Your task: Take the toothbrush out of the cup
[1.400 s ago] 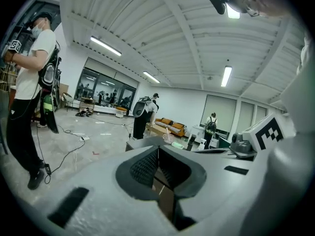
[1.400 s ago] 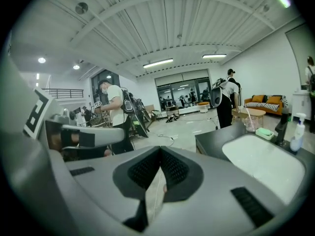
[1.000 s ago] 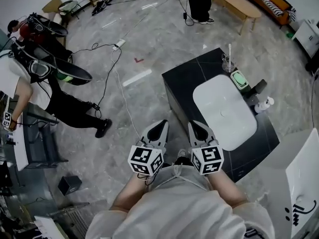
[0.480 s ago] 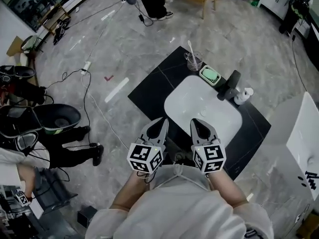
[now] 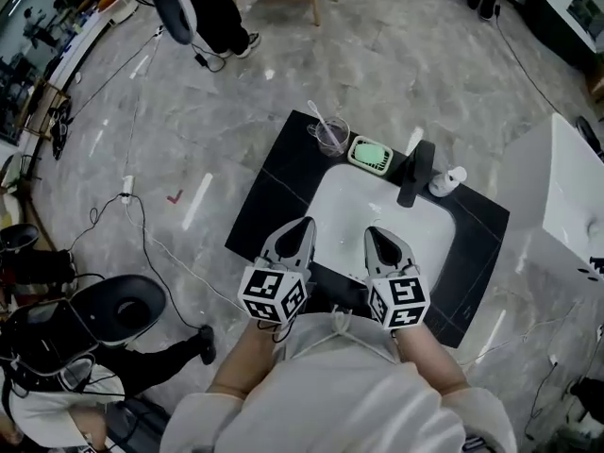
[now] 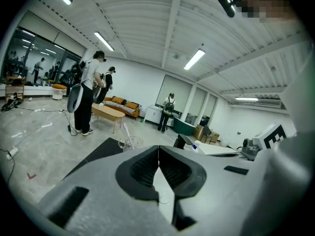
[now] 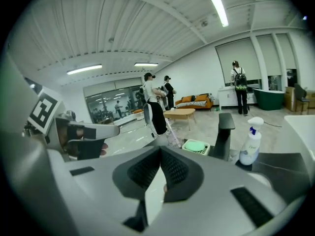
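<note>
A clear cup (image 5: 332,138) stands at the far left corner of the black counter (image 5: 269,196), with a white toothbrush (image 5: 318,118) leaning out of it to the left. My left gripper (image 5: 304,225) and right gripper (image 5: 375,232) hang side by side over the counter's near edge, well short of the cup. Both are shut with nothing between the jaws. In the left gripper view the cup (image 6: 131,142) and toothbrush (image 6: 125,133) lie ahead, just above the shut left gripper (image 6: 158,149). In the right gripper view the right gripper (image 7: 160,151) is shut, and the cup (image 7: 173,139) is ahead, slightly right.
A white sink basin (image 5: 373,217) fills the counter's middle. Behind it are a green soap dish (image 5: 369,154), a black faucet (image 5: 415,170) and a white spray bottle (image 5: 447,179). A white cabinet (image 5: 557,196) stands to the right. Cables cross the floor at left; people stand further back.
The counter and sink have come from the upper right to straight ahead of me and closer. Both grippers have stayed shut, side by side.
</note>
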Demonstrator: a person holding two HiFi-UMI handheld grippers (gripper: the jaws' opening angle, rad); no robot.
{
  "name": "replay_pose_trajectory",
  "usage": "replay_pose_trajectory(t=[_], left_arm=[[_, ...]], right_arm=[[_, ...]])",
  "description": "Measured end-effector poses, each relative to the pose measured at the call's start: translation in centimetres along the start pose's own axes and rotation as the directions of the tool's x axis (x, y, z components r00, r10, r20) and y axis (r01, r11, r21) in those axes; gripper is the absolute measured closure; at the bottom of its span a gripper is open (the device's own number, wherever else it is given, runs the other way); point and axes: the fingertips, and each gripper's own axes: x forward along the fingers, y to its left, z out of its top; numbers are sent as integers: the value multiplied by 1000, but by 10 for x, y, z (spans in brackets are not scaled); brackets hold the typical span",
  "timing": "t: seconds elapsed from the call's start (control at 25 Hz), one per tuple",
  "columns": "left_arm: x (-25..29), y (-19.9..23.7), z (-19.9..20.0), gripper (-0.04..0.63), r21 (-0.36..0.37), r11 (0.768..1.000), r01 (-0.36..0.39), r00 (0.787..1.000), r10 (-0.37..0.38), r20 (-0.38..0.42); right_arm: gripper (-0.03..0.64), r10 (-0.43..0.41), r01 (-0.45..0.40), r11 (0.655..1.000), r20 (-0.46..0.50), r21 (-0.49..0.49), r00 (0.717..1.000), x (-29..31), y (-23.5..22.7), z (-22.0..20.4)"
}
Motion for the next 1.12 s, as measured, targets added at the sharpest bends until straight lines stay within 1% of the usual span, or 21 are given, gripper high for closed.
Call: replay_pose_trajectory(t=[0.16, 0.32, 0.48, 0.64, 0.76, 0.92, 1.04, 1.12], left_arm=[[29, 25, 16, 577, 16, 996, 92, 995, -91, -34], [59, 52, 28, 577, 17, 984, 176, 983, -175, -58], [87, 71, 37, 577, 14, 963, 270, 959, -268, -91], [116, 86, 39, 577, 5, 942, 336, 934, -333, -128], [137, 98, 39, 577, -11, 934, 357, 926, -355, -129], [156, 106, 38, 577, -12, 928, 372, 919, -370, -133], [171, 111, 33, 575, -5, 937, 349, 927, -346, -144], [180, 114, 28, 575, -13, 941, 339, 928, -337, -158]], right_arm=[[591, -97, 97, 994, -3, 41, 995, 26, -4, 11], [591, -178, 178, 981, -9, 74, 984, 50, -1, 17], [591, -253, 254, 961, -22, 108, 967, 71, -2, 19], [591, -320, 322, 936, -39, 142, 947, 90, -7, 21], [591, -351, 354, 923, -47, 153, 935, 106, -13, 23], [591, -380, 384, 910, -51, 159, 923, 120, -17, 25], [591, -392, 396, 904, -55, 163, 918, 128, -24, 25], [591, -389, 394, 904, -64, 168, 919, 133, -27, 23]])
